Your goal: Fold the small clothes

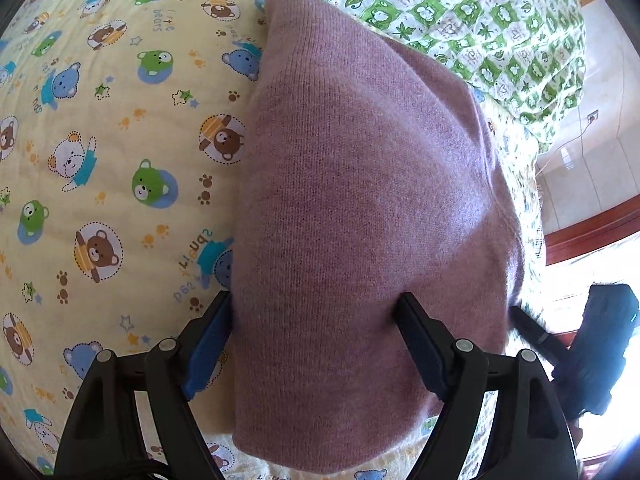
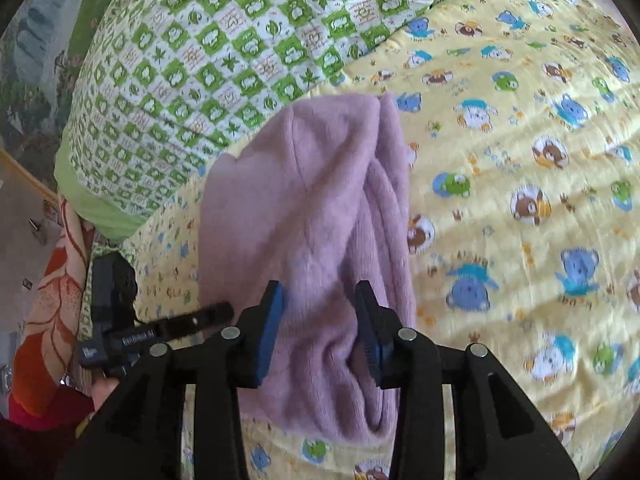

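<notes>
A mauve knitted garment [image 1: 360,184] lies folded lengthwise on a yellow bear-print sheet [image 1: 120,140]. In the left wrist view my left gripper [image 1: 316,304] stands wide open, its blue-padded fingers [image 1: 212,344] on either side of the garment's near end. In the right wrist view the same garment [image 2: 312,208] shows bunched folds on its right side. My right gripper [image 2: 320,292] is partly open with the cloth bulging between its pads [image 2: 272,332]; the jaws do not pinch it. The right gripper's body [image 1: 600,344] shows at the left view's right edge.
A green-and-white patterned quilt [image 2: 208,52] lies heaped behind the garment, also in the left view [image 1: 480,20]. An orange floral cloth [image 2: 48,300] hangs at the bed's left side. A wooden bed frame [image 1: 592,228] and a tiled floor lie beyond the bed's edge.
</notes>
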`<state>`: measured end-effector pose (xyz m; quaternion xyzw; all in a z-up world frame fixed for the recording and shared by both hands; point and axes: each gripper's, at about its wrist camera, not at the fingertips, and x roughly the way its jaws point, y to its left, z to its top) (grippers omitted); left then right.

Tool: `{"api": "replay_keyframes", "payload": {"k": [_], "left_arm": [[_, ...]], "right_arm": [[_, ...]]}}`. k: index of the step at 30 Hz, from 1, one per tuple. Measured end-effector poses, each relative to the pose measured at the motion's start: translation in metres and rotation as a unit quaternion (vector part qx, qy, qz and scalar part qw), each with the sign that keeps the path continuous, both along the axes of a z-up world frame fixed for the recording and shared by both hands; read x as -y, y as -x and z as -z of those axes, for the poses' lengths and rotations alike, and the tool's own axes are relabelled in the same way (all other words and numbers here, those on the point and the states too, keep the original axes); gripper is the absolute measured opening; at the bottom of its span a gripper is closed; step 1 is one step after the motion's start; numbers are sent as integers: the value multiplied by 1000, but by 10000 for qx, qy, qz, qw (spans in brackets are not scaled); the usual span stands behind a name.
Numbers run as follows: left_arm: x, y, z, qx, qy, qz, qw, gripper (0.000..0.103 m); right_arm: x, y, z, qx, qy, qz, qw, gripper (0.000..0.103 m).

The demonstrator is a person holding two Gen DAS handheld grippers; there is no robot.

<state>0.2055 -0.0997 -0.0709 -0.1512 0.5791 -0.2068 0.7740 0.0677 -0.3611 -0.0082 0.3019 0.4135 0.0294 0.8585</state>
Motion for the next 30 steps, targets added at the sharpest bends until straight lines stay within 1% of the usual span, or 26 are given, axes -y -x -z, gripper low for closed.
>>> {"api": "replay_keyframes", "payload": {"k": [3, 5, 7, 8, 11, 14, 16, 19, 22, 23, 24, 25, 26, 28, 30], "left_arm": [[-2, 2, -1, -1, -34, 15, 10000, 83], [-2, 3, -2, 11, -84, 20, 10000, 83], [-1, 3, -2, 18, -107, 21, 9999, 83], [-1, 4, -3, 20, -115, 14, 9999, 83], [-1, 4, -3, 23, -119, 23, 9999, 83], [2, 6, -1, 10, -159, 56, 9999, 83], [5, 8, -2, 38, -238, 68, 9997, 83], [5, 9, -3, 36, -263, 70, 9996, 83], [4, 9, -7, 55, -303, 66, 9995, 83], [3, 9, -9, 78, -324, 68, 9994, 83], [2, 10, -12, 106, -340, 73, 9993, 83], [2, 10, -14, 135, -350, 78, 9993, 83], [1, 11, -17, 170, -355, 87, 9992, 83], [0, 10, -23, 238, -357, 79, 9990, 83], [-2, 8, -27, 266, -312, 43, 9991, 83]], "right_arm": [[-9, 12, 19, -367, 168, -39, 9992, 40], [-11, 20, 26, -387, 197, -26, 9991, 38], [-15, 26, 26, -392, 208, -124, 9989, 14], [-16, 28, 23, -397, 335, -134, 9986, 7], [-6, 41, 12, -209, 368, 101, 9991, 7], [10, 50, 19, -361, 286, 390, 9982, 6], [12, 52, 30, -509, 208, 398, 9977, 6], [8, 49, 29, -526, 130, 406, 9977, 6], [9, 46, 21, -555, 176, 462, 9972, 12], [9, 44, 18, -599, 313, 519, 9964, 25], [9, 43, 14, -622, 459, 612, 9951, 46], [11, 43, 10, -568, 555, 727, 9942, 54], [14, 43, 5, -407, 537, 800, 9945, 62], [19, 39, -2, -194, 437, 861, 9951, 63], [21, 30, -5, -125, 386, 838, 9957, 66]]}}
